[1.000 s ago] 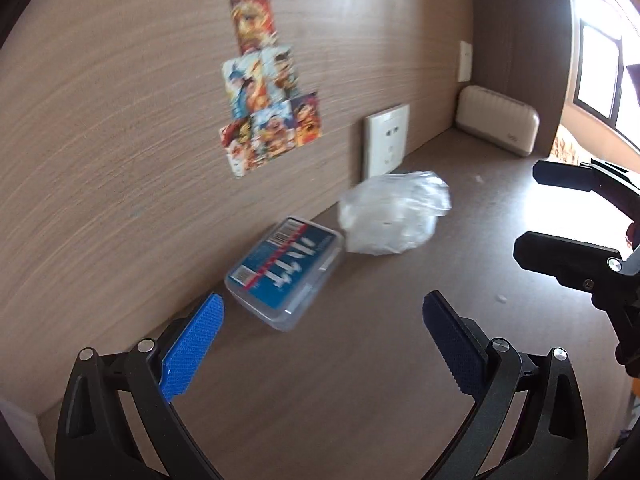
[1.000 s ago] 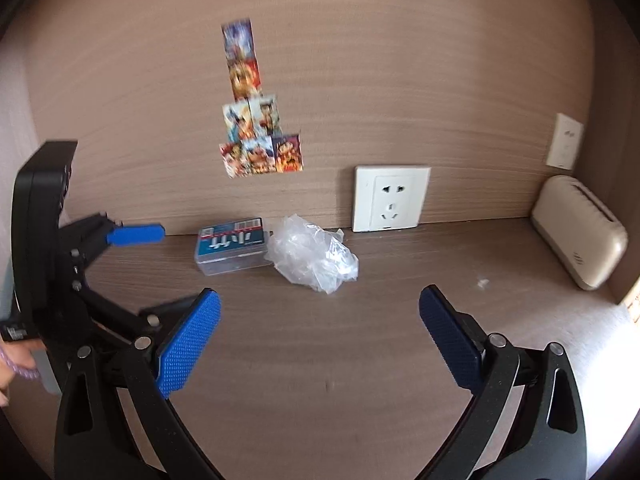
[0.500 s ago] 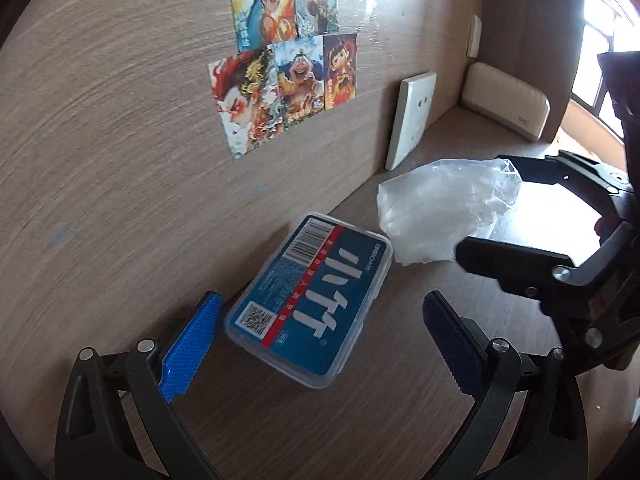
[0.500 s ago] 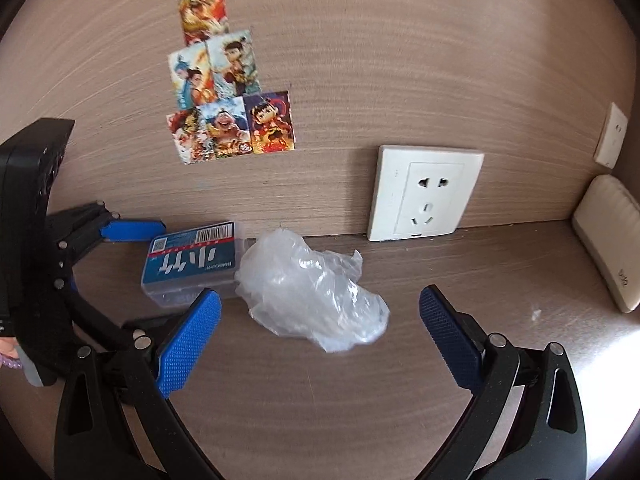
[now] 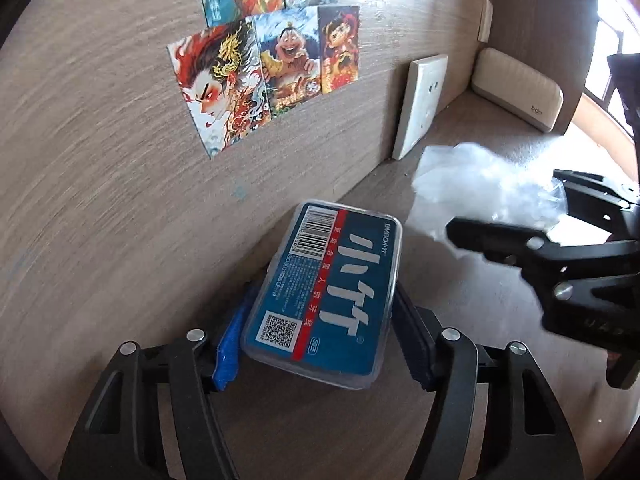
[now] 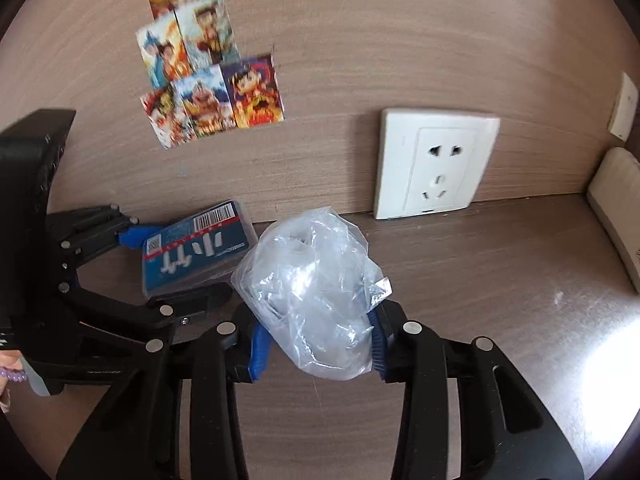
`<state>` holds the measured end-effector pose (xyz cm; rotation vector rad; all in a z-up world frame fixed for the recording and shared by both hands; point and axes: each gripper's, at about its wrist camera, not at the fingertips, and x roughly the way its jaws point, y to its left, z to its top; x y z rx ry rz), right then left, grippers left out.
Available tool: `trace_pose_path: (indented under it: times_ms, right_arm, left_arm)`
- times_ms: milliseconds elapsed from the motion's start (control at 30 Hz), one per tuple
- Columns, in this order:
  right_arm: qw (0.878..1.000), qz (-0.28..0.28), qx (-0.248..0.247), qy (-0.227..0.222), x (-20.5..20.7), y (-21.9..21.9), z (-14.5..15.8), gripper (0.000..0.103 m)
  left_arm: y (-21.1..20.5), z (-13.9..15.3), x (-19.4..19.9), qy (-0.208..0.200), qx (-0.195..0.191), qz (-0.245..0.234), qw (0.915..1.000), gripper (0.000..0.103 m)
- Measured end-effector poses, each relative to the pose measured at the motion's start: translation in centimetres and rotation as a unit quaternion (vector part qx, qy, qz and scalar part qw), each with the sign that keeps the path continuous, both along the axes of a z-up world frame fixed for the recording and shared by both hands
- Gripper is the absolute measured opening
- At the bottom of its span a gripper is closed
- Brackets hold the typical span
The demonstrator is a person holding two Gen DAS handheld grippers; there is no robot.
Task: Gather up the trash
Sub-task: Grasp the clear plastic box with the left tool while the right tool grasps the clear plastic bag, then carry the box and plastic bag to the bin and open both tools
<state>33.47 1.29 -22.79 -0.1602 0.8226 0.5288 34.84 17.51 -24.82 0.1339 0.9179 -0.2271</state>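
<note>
A: What has changed since a second ago?

B: Your left gripper (image 5: 320, 320), wide then, is closing on the blue box (image 5: 326, 296) by the wall; your right gripper (image 6: 320, 344) is closing on the plastic bag (image 6: 316, 296) beside it. Both look ready to lift.

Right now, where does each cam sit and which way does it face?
Left wrist: on the left gripper, angled down toward the wall; its jaws are closing around the blue box; right gripper at right.
Right wrist: on the right gripper, facing the wall socket; jaws closing around the plastic bag; left gripper at left.
Shared: box, bag, stickers, socket.
</note>
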Motion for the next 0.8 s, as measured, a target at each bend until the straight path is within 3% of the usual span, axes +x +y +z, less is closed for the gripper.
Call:
trace_pose_path:
  times_ms: [267,533,800]
  right_arm:
    - [0.999,-0.013,0.023,-0.021,-3.8,-3.4,3.6,0.041]
    - [0.998,-0.023,0.014,-0.048,-8.6,-6.9,6.0,0.041]
    - [0.996,-0.064,0.032,-0.061,-14.0,-13.5,9.5,0.041]
  left_arm:
    - [-2.8,3.6,-4.0,-0.041,-0.010,0.005,0.9991,0.060]
    - [-5.7,4.5,-4.3,-0.044,-0.019,0.031,0.9984,0.059]
    - [-11.2,8.3,-8.0,-0.070,-0.022,0.005,0.9973,0.059]
